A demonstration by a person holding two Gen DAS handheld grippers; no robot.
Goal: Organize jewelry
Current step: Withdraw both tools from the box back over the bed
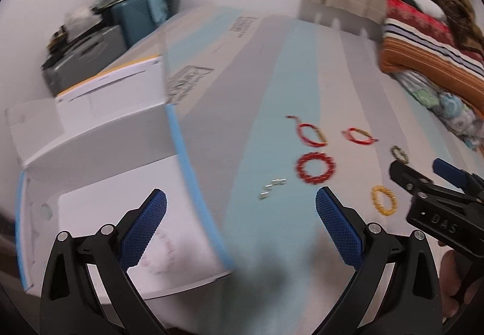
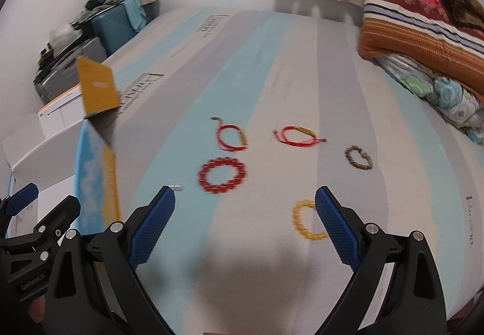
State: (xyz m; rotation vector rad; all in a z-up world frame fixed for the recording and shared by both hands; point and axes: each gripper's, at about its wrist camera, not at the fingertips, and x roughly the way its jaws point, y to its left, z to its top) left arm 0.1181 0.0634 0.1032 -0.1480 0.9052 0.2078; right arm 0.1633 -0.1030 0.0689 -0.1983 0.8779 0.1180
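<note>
Both views low over the bed [image 2: 348,68], facing along its striped sheet toward the curtained far wall. Left wrist view set farther left, near the open box [image 1: 99,135]; right wrist view farther right. Shared ground — red bead bracelet [image 1: 315,168] [image 2: 222,175], yellow bracelet [image 1: 384,200] [image 2: 305,221], folded blankets [image 1: 429,41] [image 2: 414,20] — each tool [image 1: 241,226] [image 2: 245,226] edging into the other's frame.
</note>
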